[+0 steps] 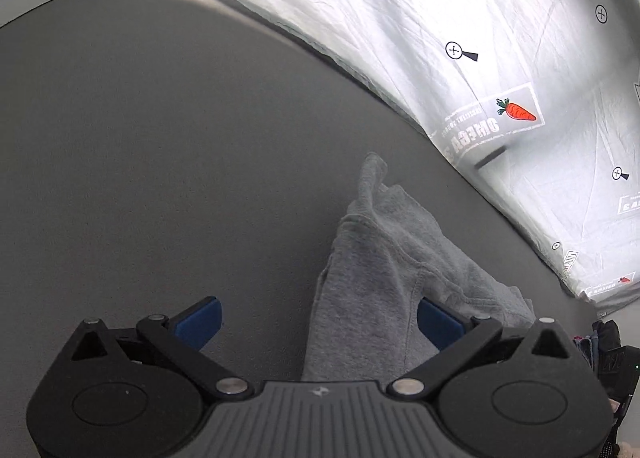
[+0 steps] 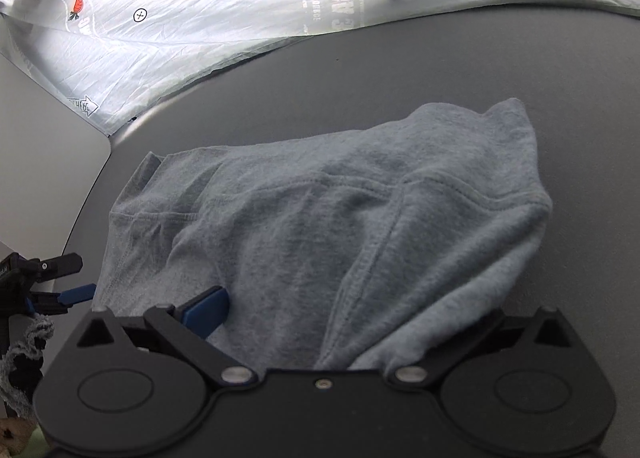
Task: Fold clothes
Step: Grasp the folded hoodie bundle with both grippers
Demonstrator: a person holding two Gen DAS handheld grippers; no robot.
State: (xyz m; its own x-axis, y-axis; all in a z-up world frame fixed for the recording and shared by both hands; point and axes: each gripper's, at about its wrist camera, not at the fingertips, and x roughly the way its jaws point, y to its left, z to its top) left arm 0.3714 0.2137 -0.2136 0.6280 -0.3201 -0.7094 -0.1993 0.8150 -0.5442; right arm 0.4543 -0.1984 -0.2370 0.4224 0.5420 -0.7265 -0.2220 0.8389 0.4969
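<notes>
On the dark grey tabletop (image 2: 400, 69) lies a grey knit garment (image 2: 320, 217), bunched and rumpled, with a stitched hem and seams showing; what kind of garment it is I cannot tell. It sits near the tabletop's edge, close under both cameras.

The left gripper (image 1: 318, 322) has its jaws spread wide, with a strip of the garment running between the blue pads (image 1: 200, 322) but not pinched. The right gripper (image 2: 340, 314) shows one blue pad beside the cloth; the other side is buried under fabric that drapes over the tool, so I cannot tell whether its jaws are closed on anything.

Folding looks barely begun: the cloth is humped, one corner stands up in a peak, and no clean flat fold shows. It would need spreading and smoothing first, then folding.

Behind the tabletop hangs a white printed sheet (image 1: 440, 17) with carrot pictures (image 1: 518, 110) and target marks, well clear of the work. A dark pile (image 1: 608, 342) sits off the tabletop's right end. Nothing blocks the garment; only the cloth draped over the right gripper could snag.
</notes>
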